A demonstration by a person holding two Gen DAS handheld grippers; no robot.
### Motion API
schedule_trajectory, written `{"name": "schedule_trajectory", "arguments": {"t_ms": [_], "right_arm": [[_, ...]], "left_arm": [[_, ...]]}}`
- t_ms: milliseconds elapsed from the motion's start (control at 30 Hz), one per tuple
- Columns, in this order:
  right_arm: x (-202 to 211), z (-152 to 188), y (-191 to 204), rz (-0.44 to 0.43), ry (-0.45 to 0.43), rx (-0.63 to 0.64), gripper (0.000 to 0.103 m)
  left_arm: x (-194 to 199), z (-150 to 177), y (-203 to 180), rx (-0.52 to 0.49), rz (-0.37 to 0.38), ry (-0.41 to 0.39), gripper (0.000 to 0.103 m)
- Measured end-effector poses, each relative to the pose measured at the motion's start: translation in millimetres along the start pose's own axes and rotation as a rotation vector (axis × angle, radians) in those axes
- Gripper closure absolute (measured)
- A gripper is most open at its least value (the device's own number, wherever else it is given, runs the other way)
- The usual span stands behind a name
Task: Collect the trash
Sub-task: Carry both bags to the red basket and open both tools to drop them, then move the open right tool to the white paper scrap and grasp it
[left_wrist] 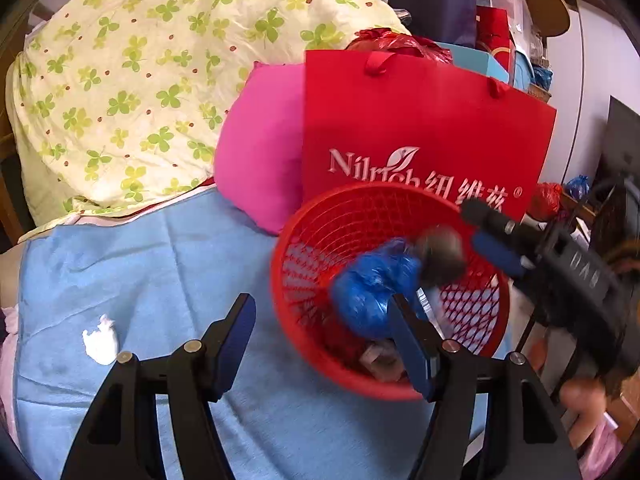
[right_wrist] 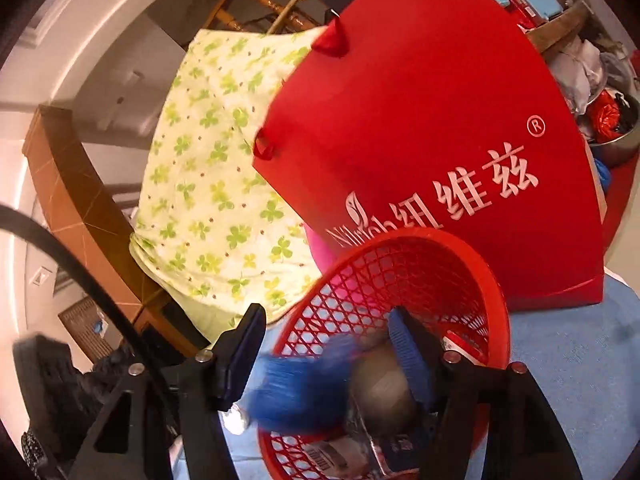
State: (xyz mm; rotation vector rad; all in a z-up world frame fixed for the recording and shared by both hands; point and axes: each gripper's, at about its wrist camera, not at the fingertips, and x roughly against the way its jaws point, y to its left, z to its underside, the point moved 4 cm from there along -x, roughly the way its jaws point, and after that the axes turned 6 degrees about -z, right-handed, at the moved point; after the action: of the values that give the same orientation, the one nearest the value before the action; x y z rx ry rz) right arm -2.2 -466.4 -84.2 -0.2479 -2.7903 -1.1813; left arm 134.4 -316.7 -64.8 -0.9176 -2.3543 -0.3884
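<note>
A red mesh basket [left_wrist: 496,308] [right_wrist: 400,238] stands on the blue sheet [left_wrist: 140,264] and holds packaging scraps. Over it, a crumpled blue plastic bag [left_wrist: 372,284] [right_wrist: 304,392] and a grey roundish wad [left_wrist: 440,256] [right_wrist: 380,384] are both blurred, with no pad touching them. My left gripper [left_wrist: 324,336] is open, its right finger over the basket's rim. My right gripper [right_wrist: 328,348] [left_wrist: 476,226] is open above the basket, with the blue bag and the grey wad loose between its fingers. A white crumpled tissue [left_wrist: 100,340] lies on the sheet to the left.
A large red paper bag [left_wrist: 420,128] [right_wrist: 440,120] stands right behind the basket. A pink pillow [left_wrist: 260,148] and a clover-print quilt [left_wrist: 132,80] [right_wrist: 208,184] lie to its left. Cluttered boxes and bags sit beyond. A person's hand [left_wrist: 580,400] shows at the lower right.
</note>
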Motion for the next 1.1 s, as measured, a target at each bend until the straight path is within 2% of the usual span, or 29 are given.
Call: {"name": "schedule_trajectory", "arguments": {"t_ms": [100,200,333,467,633,700,867,1100], "right_arm": [[0.9,6.0,18.6,-0.037,-0.005,0.06,0.035],[-1.2,16.8,48.2,-0.097,-0.011,0.149,0.035],[-6.2,41.4,97.3,-0.189,0.003,0.299,0.035],[-21.6,72.7,130.3,-0.248,0.077,0.374,0.035],[-60.0,116.4,152.8,-0.249,0.243,0.384,0.035],[-79.8,135.8,154.4,-0.222,0.325,0.367,0.035],[-125.3,177.4,155.2,-0.191,0.501,0.281,0.035],[-186.6,224.9,149.5,-0.155,0.678,0.23,0.035]], "left_arm": [[9.2,18.0,30.5,0.037,-0.045,0.011,0.034],[20.3,44.8,75.5,0.131,-0.096,0.031,0.034],[37.2,95.6,150.5,0.273,-0.235,0.068,0.033],[52.8,146.2,217.2,0.384,-0.383,0.108,0.033],[55.8,183.4,266.6,0.487,-0.489,0.131,0.033],[51.0,194.7,280.0,0.515,-0.515,0.142,0.033],[22.1,209.0,297.3,0.541,-0.527,0.163,0.033],[-1.8,218.8,318.3,0.59,-0.525,0.182,0.033]]}}
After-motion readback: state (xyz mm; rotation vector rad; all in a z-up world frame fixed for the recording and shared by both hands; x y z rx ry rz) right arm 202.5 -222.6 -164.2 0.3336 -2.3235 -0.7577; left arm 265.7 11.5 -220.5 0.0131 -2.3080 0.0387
